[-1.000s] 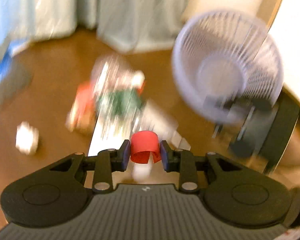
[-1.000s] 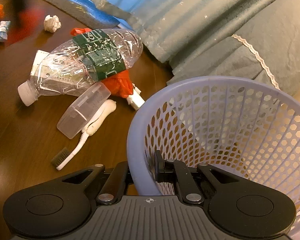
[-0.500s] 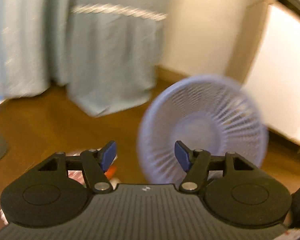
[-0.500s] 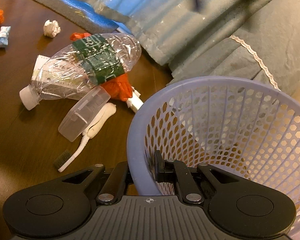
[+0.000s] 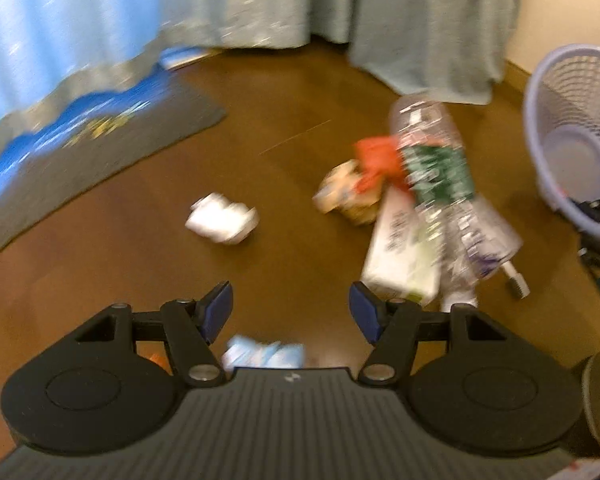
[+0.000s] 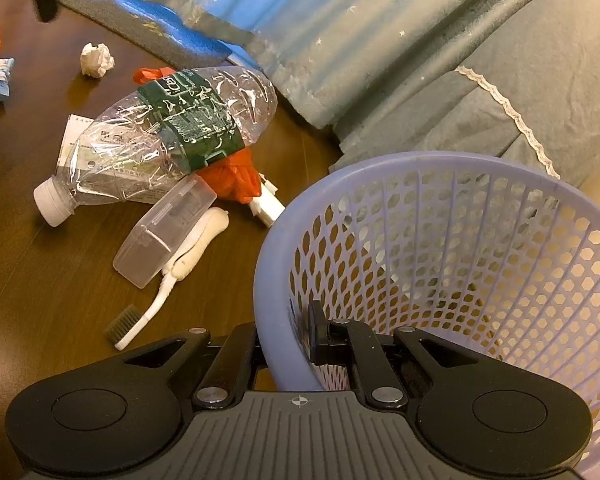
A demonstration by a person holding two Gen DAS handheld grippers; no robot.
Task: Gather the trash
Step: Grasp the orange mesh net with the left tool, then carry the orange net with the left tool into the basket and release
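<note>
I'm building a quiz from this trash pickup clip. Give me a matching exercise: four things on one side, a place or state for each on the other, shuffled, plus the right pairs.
Things:
1. basket
2. plastic bottle
3. toothbrush
4. left gripper

Places or states:
A. open, nothing between its fingers
B. lies flat on the floor, bristles nearest the right wrist camera
C. rim clamped by the right gripper
D. crushed, lying on its side, green label

Pairs: 1-C, 2-D, 3-B, 4-A
</note>
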